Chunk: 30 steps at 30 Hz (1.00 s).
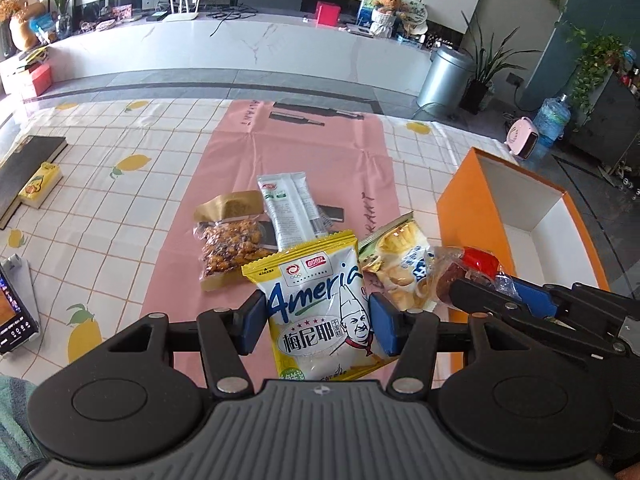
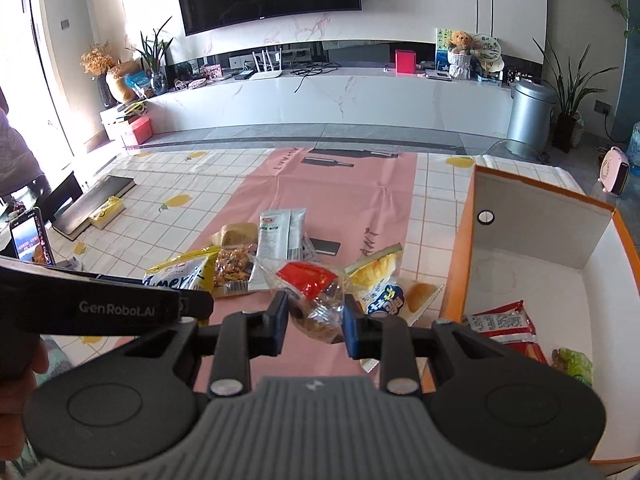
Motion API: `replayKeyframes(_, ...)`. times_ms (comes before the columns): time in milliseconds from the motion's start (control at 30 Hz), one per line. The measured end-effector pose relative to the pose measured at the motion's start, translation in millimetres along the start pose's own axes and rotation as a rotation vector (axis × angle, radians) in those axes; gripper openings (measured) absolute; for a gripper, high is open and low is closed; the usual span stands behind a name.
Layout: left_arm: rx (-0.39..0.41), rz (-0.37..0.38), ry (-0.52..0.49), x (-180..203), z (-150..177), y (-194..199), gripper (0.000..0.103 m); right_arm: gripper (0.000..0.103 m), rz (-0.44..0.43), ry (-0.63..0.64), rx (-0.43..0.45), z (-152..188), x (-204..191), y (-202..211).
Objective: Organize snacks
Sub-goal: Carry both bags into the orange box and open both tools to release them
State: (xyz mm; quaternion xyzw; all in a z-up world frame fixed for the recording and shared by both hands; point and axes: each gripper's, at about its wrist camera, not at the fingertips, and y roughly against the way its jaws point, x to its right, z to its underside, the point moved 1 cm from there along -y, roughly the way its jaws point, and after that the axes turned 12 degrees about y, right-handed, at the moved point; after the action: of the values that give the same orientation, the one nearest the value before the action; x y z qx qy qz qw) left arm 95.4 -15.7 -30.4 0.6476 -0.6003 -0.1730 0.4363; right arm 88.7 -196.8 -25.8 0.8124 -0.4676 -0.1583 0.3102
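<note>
Two packets are up off the desk (image 1: 100, 216) at once. The left tongs (image 1: 318, 322) clamp the yellow-and-white Ameria biscuit bag (image 1: 320, 308) across its middle: light, puffy, slick film, apt to slide. The right tongs (image 2: 316, 322) pinch shut on a clear-wrapped snack with a red label (image 2: 316, 300), probably soft cake, best held by its crimped end. The orange box (image 2: 456, 280) waits at the desk's right edge.

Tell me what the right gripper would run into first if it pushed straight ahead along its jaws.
Beyond the clear-wrapped snack that the right gripper already clamps, probably the pink mat near the silver packet; depth is hard to judge in this fisheye view.
</note>
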Motion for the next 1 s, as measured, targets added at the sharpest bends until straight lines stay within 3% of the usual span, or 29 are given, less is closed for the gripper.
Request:
replayKeyframes(200,0.026,0.095,-0.055,27,-2,16,0.063,0.025,0.023,-0.034,0.003,-5,32,30)
replayKeyframes(533,-0.025,0.251,-0.227,97,-2,10,0.063,0.025,0.094,-0.089,-0.058,7,105,62)
replayKeyframes(767,-0.079,0.306,-0.459,160,2,-16,0.063,0.025,0.112,-0.103,-0.147,19,154,56)
replayKeyframes(1000,-0.131,0.278,-0.711,203,13,-58,0.063,0.025,0.087,-0.040,-0.246,32,191,24)
